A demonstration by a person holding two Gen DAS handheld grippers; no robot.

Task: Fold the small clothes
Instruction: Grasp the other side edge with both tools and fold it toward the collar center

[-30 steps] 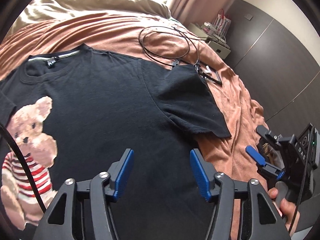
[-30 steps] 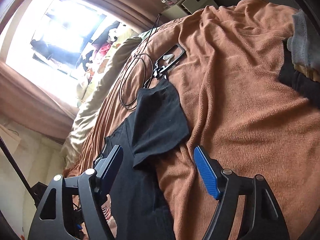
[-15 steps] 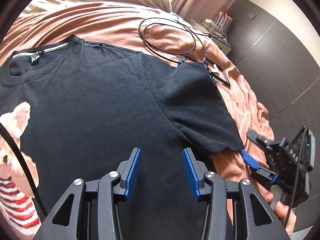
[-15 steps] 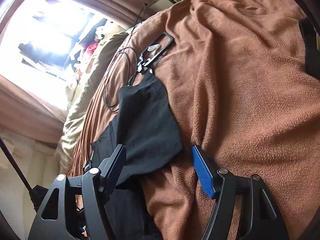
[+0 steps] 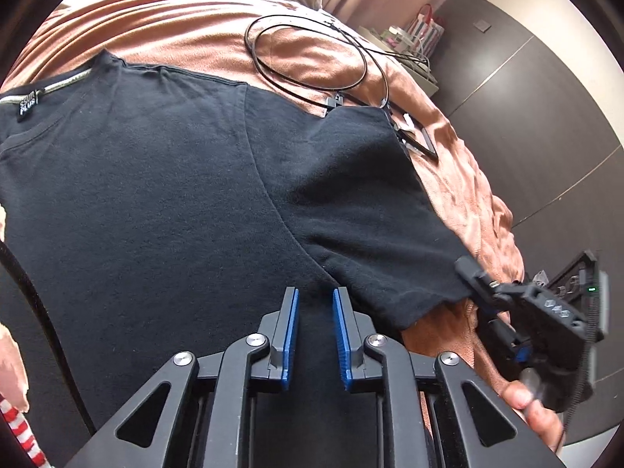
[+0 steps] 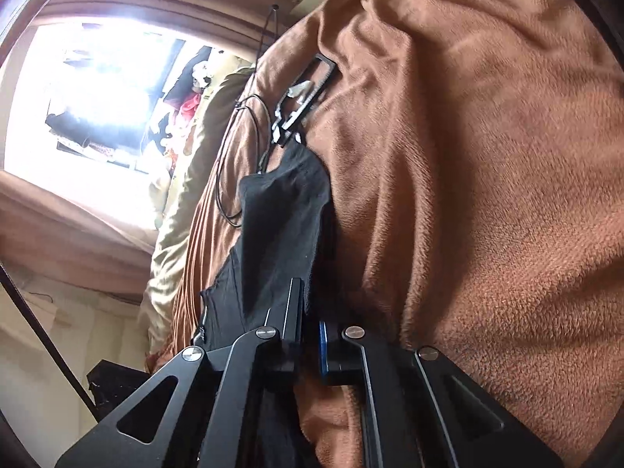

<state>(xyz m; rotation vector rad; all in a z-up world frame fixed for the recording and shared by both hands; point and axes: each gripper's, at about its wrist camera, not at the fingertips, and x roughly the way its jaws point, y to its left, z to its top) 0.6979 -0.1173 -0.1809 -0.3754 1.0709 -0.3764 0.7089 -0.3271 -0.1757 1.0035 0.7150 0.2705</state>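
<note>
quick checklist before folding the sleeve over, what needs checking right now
1. Right gripper shut on the black cotton t-shirt's short sleeve edge: ok.
2. Left gripper pinching the shirt body near the underarm: not ok, pads still apart.
3. Thin black looped cable off the shirt: cannot tell, it touches the sleeve's far edge.
4. Shirt body flat on the brown fleece blanket: ok.
5. Black rectangular frame beside the sleeve out of the way: ok.

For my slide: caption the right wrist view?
Right claw shut on black T-shirt's sleeve over brown blanket.
</note>
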